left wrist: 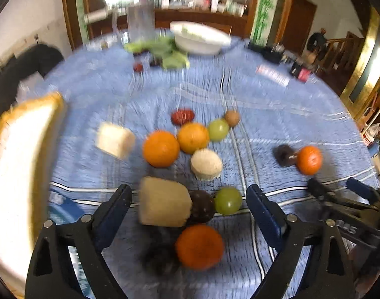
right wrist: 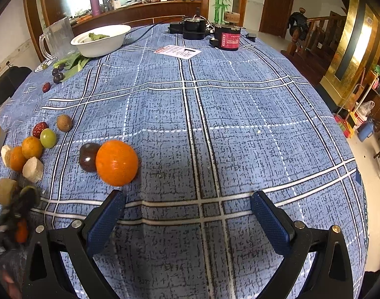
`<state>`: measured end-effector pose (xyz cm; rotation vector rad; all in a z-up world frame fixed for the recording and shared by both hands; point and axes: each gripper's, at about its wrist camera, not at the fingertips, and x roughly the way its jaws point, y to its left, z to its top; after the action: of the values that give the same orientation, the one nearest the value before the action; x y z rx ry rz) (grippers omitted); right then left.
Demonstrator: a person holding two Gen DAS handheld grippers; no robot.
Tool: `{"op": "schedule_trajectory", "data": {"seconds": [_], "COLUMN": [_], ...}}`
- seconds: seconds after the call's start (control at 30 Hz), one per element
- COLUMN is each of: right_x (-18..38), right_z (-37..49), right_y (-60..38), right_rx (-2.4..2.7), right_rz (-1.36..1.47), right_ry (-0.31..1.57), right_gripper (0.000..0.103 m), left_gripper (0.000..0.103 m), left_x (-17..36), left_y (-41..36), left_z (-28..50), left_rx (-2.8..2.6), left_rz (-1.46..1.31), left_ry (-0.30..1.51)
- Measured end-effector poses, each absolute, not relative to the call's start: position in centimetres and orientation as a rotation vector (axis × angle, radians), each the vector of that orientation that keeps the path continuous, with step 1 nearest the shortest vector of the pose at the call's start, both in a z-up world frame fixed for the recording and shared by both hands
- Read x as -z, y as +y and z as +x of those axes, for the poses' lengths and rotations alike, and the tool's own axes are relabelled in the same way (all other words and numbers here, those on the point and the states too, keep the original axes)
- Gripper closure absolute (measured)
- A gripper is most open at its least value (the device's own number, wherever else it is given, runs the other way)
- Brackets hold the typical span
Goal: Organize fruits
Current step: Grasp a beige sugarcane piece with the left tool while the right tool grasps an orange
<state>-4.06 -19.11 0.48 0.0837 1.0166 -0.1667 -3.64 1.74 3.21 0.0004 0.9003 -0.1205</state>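
The left wrist view is motion-blurred. My left gripper (left wrist: 192,200) is open over a row on the blue checked cloth: a pale chunk (left wrist: 163,201), a dark fruit (left wrist: 202,208) and a green grape (left wrist: 228,200). An orange (left wrist: 199,246) lies nearer the camera. Beyond are two oranges (left wrist: 161,148), another pale chunk (left wrist: 206,164), a green grape (left wrist: 218,129) and a red date (left wrist: 182,116). My right gripper (right wrist: 187,211) is open over bare cloth, with an orange (right wrist: 116,163) and a dark plum (right wrist: 89,159) ahead to its left.
A white tray with a yellow rim (left wrist: 20,174) sits at the left. At the far end stand a white bowl of greens (right wrist: 102,41), a glass jug (right wrist: 57,38), black devices (right wrist: 226,37) and a leaflet (right wrist: 177,51). The table edge curves down the right side.
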Motion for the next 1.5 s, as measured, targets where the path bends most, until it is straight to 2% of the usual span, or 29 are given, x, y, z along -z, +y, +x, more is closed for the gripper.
{"op": "schedule_trajectory", "data": {"seconds": [0.13, 0.3, 0.8, 1.5], "right_x": [-1.8, -3.6, -5.9, -4.8], "right_z": [-6.3, -9.2, -13.5, -13.0], "right_y": [-17.8, -15.9, -13.2, -12.7], "right_rx": [0.15, 0.114, 0.092, 0.1], "right_rz": [0.063, 0.066, 0.101, 0.07], "right_ry": [0.96, 0.893, 0.797, 0.832], "right_gripper": [0.001, 0.001, 0.001, 0.001], "left_gripper": [0.011, 0.011, 0.01, 0.01], "left_x": [-7.5, -10.0, -10.3, -8.7], "left_y": [3.1, 5.0, 5.3, 6.6], "left_z": [-8.2, -11.7, -14.0, -13.1], "left_rx": [0.114, 0.095, 0.106, 0.077], "left_rz": [0.001, -0.05, 0.02, 0.002], "left_ry": [0.698, 0.574, 0.622, 0.672]}}
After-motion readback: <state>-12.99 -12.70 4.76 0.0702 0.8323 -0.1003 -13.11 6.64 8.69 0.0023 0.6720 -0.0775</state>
